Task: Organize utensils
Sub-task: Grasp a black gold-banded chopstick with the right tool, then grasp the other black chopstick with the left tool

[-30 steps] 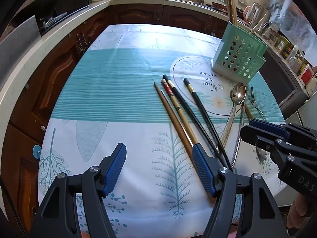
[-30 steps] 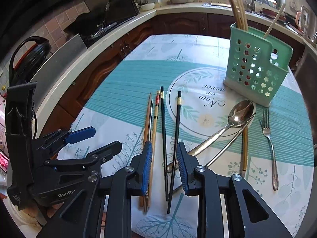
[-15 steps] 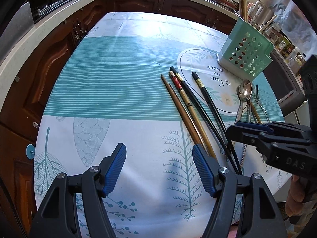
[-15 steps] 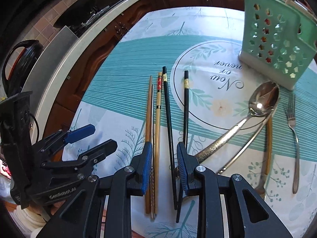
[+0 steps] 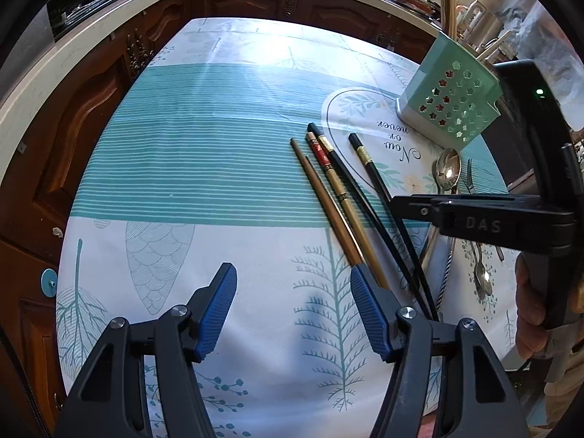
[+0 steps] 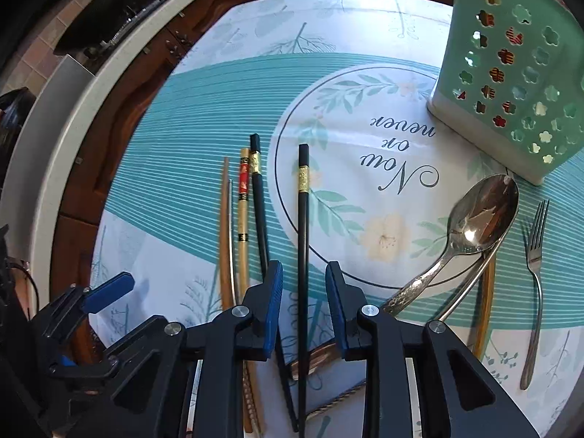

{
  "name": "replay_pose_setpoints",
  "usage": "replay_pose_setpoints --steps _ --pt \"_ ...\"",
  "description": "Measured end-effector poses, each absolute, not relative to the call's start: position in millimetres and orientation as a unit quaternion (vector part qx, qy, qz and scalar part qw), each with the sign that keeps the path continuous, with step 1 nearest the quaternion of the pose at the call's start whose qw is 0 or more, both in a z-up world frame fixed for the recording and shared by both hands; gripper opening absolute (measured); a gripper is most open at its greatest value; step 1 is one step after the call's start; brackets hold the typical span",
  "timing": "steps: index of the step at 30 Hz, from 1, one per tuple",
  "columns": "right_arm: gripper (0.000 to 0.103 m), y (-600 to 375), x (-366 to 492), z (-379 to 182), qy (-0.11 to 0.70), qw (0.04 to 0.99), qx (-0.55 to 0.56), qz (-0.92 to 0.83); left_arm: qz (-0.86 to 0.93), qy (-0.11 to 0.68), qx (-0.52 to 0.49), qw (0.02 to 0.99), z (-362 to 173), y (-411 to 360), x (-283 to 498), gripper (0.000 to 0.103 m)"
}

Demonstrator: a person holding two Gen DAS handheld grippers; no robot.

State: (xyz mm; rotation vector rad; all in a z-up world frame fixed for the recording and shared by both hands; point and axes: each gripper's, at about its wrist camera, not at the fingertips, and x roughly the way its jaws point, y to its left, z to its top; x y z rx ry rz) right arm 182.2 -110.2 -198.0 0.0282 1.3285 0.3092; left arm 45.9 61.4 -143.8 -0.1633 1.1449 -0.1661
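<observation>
The left black two-finger gripper with blue ribbed pads point(image 5: 294, 308) points steeply down, jaws closing with nothing between. The right black blue-padded gripper point(image 6: 304, 304) stands narrowly parted, seemingly gripping nothing.

Right gripper point(image 6: 303, 304) has dropped over 1 black chopstick point(image 6: 303, 241) — fingers astride.

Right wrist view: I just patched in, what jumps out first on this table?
The right gripper sits low over the table, its blue pads astride one black chopstick but not yet pressing it. Left of that lie more chopsticks side by side; to the right are a big spoon and a fork. A green holder stands at the top right with chopsticks already inside.
</observation>
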Motion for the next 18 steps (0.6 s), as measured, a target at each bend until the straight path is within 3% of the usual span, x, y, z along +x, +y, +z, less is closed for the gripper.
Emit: replay_pose_setpoints --steps 6,10,18 --pt "0.020 -101.7 180.0 -205.5 0.620 0.772 -0.024 0.140 -0.086 0.541 -0.078 0.833 -140.8 57.0 50.3 0.063" --pt "0.007 -98.5 175.7 -206.9 0.614 0.775 -0.047 0.140 -0.090 0.542 -0.076 0.832 -139.5 52.6 51.9 0.063" --pt "0.006 -115.2 164.0 -200.9 0.609 0.776 -0.011 0.164 -0.090 0.546 -0.058 0.831 -136.2 46.0 48.8 0.063"
